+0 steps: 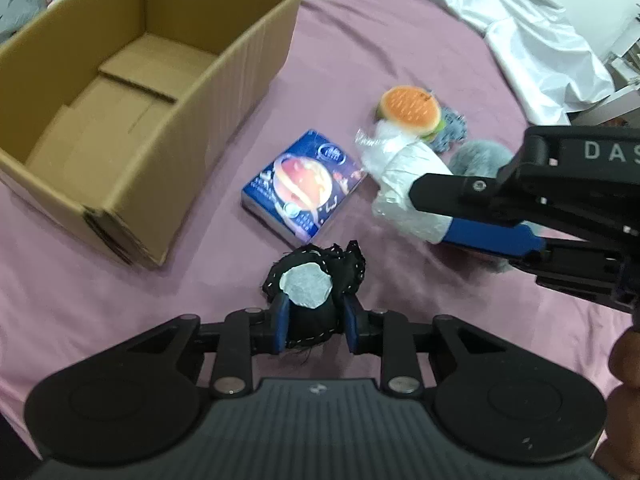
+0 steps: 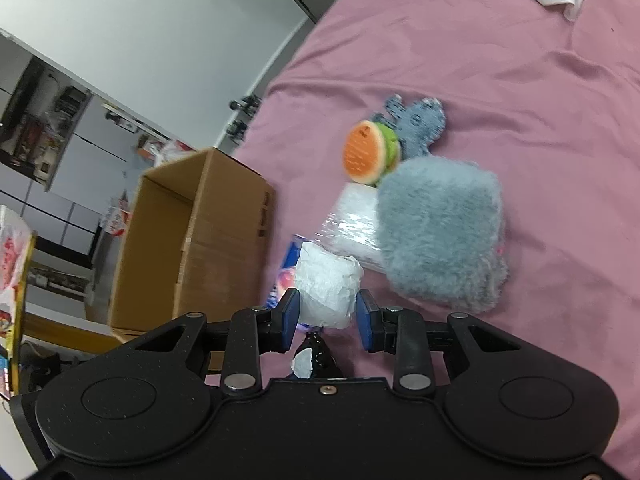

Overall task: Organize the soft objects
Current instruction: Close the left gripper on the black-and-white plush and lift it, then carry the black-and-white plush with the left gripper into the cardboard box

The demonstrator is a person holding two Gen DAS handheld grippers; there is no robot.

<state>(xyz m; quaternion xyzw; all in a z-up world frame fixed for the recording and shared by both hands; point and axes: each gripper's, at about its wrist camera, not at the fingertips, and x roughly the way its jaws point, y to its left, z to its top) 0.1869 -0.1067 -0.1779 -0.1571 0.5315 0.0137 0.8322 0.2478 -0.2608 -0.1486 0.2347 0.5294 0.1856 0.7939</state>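
Note:
My left gripper (image 1: pixel 314 326) is shut on a black fabric piece with a white round patch (image 1: pixel 308 290), held above the pink cloth. My right gripper (image 2: pixel 327 318) is shut on a white wrapped roll (image 2: pixel 328 286); it also shows in the left wrist view (image 1: pixel 412 192), held above the cloth to the right. On the cloth lie a plush burger (image 1: pixel 410 110), a grey-blue knitted piece (image 1: pixel 452 128), a grey fluffy pouch (image 2: pixel 440 232) and a clear plastic packet (image 2: pixel 352 224). An open, empty cardboard box (image 1: pixel 132 92) stands at the left.
A blue printed carton (image 1: pixel 304 188) lies between the box and the soft things. A white plastic sheet (image 1: pixel 532 32) covers the far right of the pink cloth (image 1: pixel 380 52). Shelves and clutter stand beyond the bed's edge (image 2: pixel 60 128).

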